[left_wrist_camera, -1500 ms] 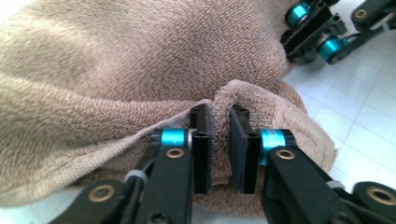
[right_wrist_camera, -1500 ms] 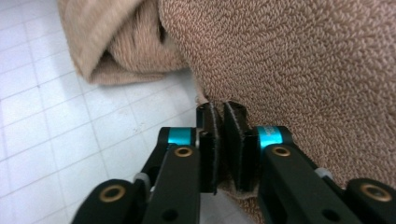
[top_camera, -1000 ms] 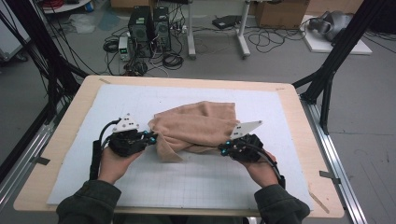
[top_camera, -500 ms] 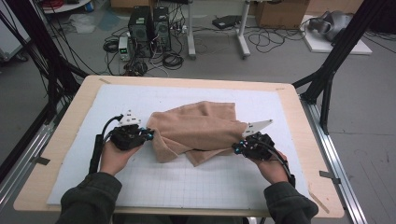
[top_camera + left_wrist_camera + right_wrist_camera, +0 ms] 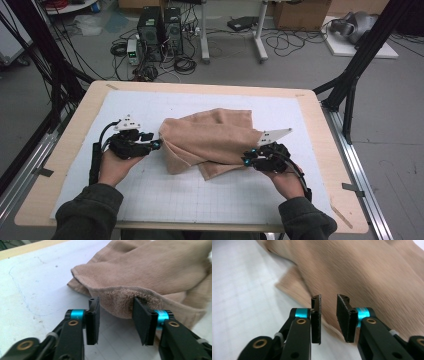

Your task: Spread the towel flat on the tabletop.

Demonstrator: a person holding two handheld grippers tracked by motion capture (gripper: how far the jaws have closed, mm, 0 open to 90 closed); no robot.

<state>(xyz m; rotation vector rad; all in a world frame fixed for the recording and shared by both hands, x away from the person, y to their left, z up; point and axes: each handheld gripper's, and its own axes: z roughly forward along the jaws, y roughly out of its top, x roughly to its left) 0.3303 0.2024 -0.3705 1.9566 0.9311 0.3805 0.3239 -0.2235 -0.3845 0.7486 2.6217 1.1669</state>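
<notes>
Wooden-edged rectangular table (image 5: 320, 107), topped with a white gridded mat (image 5: 165, 200), carrying everything. Tan terry-cloth towel (image 5: 215, 135), loosely folded and rumpled, lying at the middle of the mat, slightly nearer the right edge than the left, one lower layer poking out toward the near edge. Dark sleeves and bare hands coming in from the near edge, one at each side of the towel.

Black two-jaw left gripper (image 5: 156, 144) just off the towel's left edge, well in from the table's left edge; jaws just opened, now spread. Seen in the left gripper view (image 5: 115, 320): folded towel hem (image 5: 120, 302) bulging between the two pads, brushing the right one near its tip, not pinched.

Black two-jaw right gripper (image 5: 246, 161) at the towel's right lower edge, toward the table's near right corner; jaws just parted, standing narrowly spread. Seen in the right gripper view (image 5: 328, 317): towel (image 5: 367, 272) lying behind and under the gap, nothing clamped between the pads.
</notes>
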